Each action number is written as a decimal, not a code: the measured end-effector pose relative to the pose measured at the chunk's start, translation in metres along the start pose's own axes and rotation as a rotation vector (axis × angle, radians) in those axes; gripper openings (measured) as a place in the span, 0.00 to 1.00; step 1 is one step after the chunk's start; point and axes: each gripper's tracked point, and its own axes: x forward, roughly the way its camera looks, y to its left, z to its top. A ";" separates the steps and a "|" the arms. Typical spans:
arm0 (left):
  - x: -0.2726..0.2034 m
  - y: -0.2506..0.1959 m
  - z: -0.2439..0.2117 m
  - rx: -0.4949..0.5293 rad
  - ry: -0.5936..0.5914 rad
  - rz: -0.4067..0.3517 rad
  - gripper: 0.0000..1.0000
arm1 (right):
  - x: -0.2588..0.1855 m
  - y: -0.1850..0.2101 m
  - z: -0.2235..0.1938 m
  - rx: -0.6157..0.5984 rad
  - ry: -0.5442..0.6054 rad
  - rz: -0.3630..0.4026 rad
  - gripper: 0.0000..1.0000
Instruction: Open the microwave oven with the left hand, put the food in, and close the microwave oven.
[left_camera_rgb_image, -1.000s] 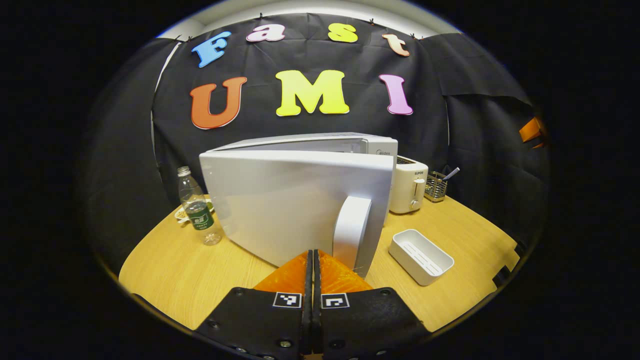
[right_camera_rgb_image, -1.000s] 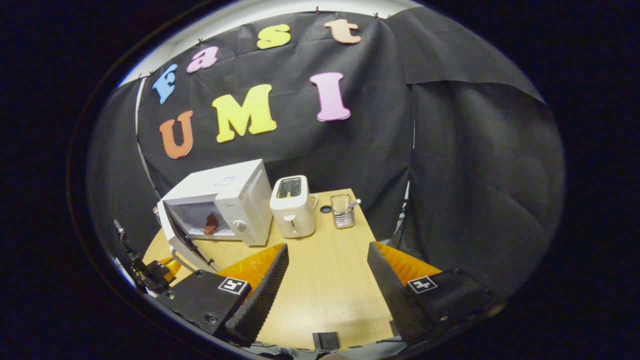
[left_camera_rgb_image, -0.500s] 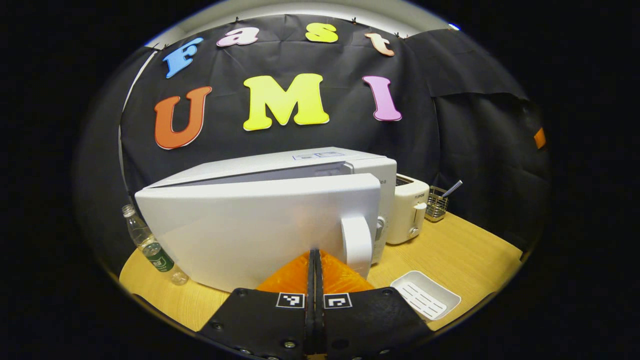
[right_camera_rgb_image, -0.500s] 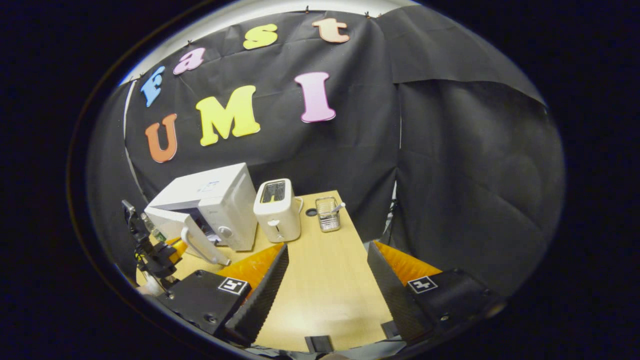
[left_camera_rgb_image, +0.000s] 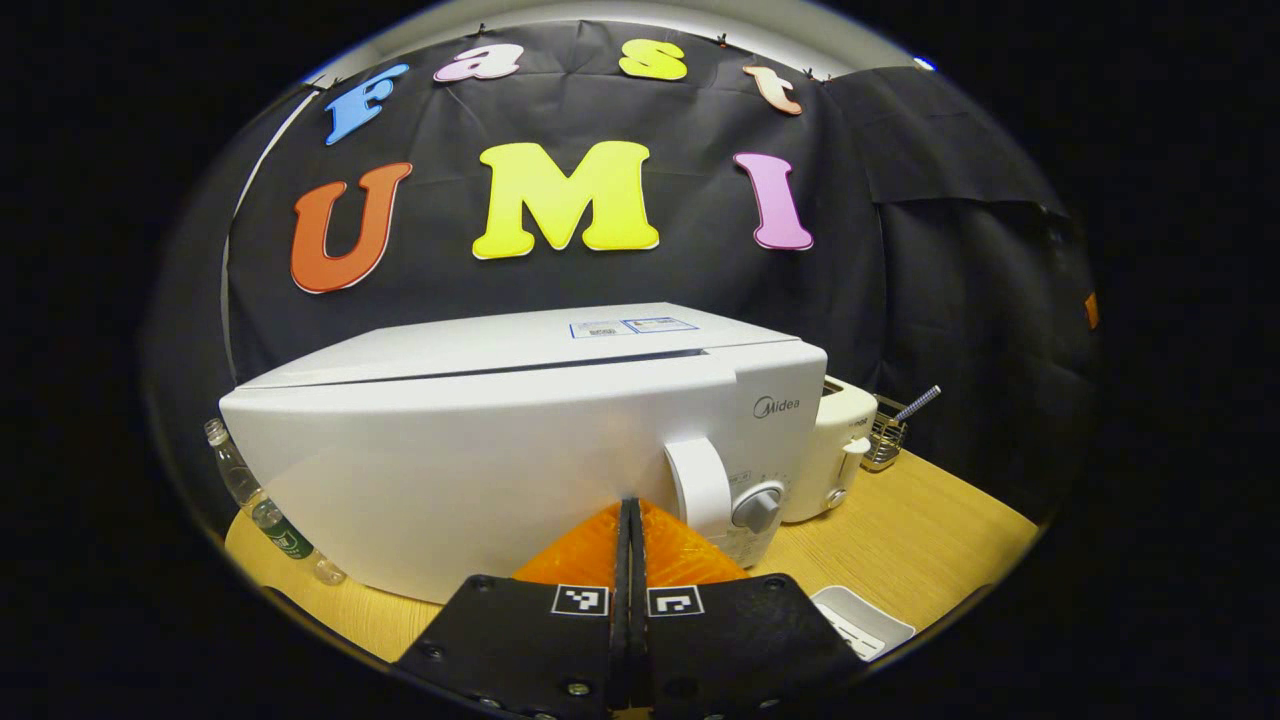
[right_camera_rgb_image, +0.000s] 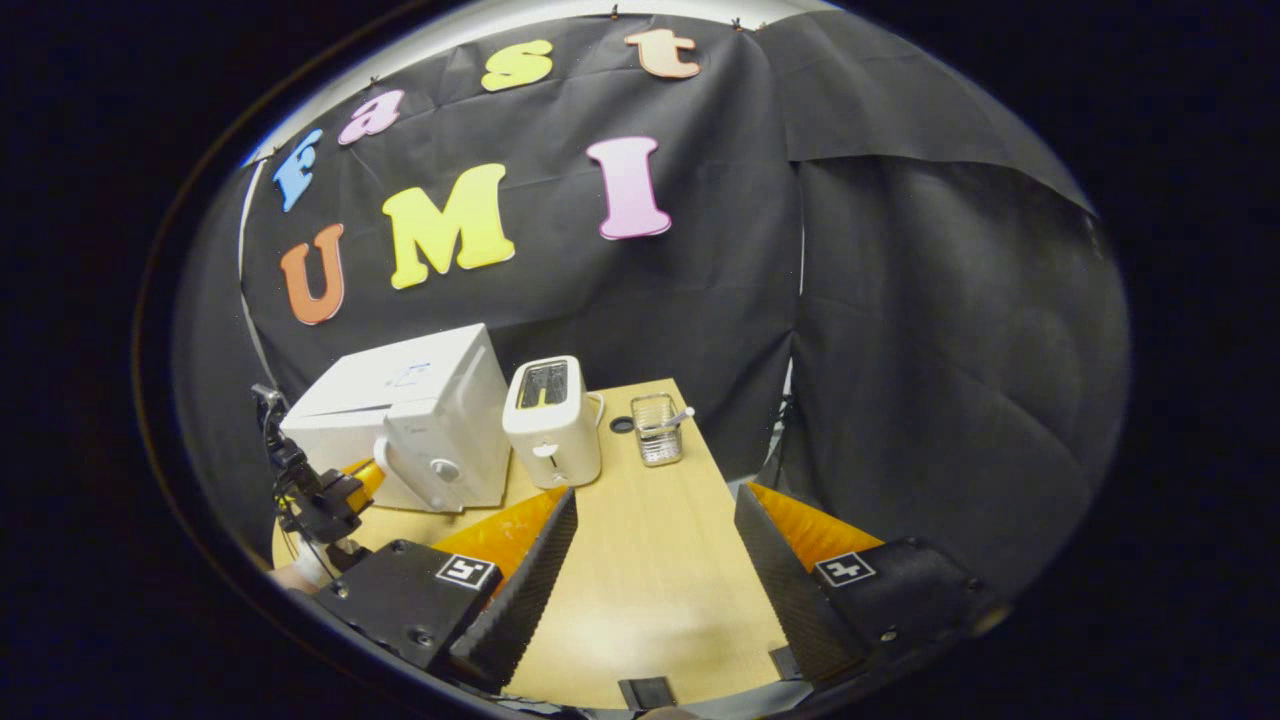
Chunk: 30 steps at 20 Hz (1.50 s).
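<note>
A: Where does the microwave oven (left_camera_rgb_image: 500, 440) stand, and which way does it face?
B: On the wooden bench (left_camera_rgb_image: 930, 530), its long axis running left to right across the left gripper view, door front toward that camera. The door lies flush with the body; a thin dark seam runs along the top edge. The vertical door handle (left_camera_rgb_image: 698, 487) sits right of centre, beside the dial (left_camera_rgb_image: 757, 508).

A: State of the left gripper (left_camera_rgb_image: 627, 512)?
B: Clenched, orange fingers pressed together with nothing between them, tips up against the lower door front just left of the handle.

A: And the right gripper (right_camera_rgb_image: 650, 520)?
B: Released, fingers spread wide over bare bench, well apart from the oven.

A: What does each view add?
B: The left gripper view shows a plastic bottle (left_camera_rgb_image: 262, 508) at the oven's left end and a white tray (left_camera_rgb_image: 862, 622) low on the right. The right gripper view shows the oven (right_camera_rgb_image: 410, 425) from above and to its right, the toaster (right_camera_rgb_image: 552, 420) just beside it with its top slots visible, a wire holder (right_camera_rgb_image: 658, 428) farther right, and the left gripper (right_camera_rgb_image: 352, 482) at the door
</note>
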 end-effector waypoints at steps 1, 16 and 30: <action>0.001 0.001 0.002 0.001 -0.003 0.007 0.00 | 0.002 0.001 0.001 0.004 -0.001 0.002 1.00; 0.008 0.004 0.000 -0.023 -0.007 0.067 0.00 | -0.002 0.001 -0.003 0.011 0.011 0.017 1.00; -0.036 0.000 -0.011 0.002 0.037 0.060 0.01 | -0.016 0.005 -0.008 0.024 -0.011 0.040 1.00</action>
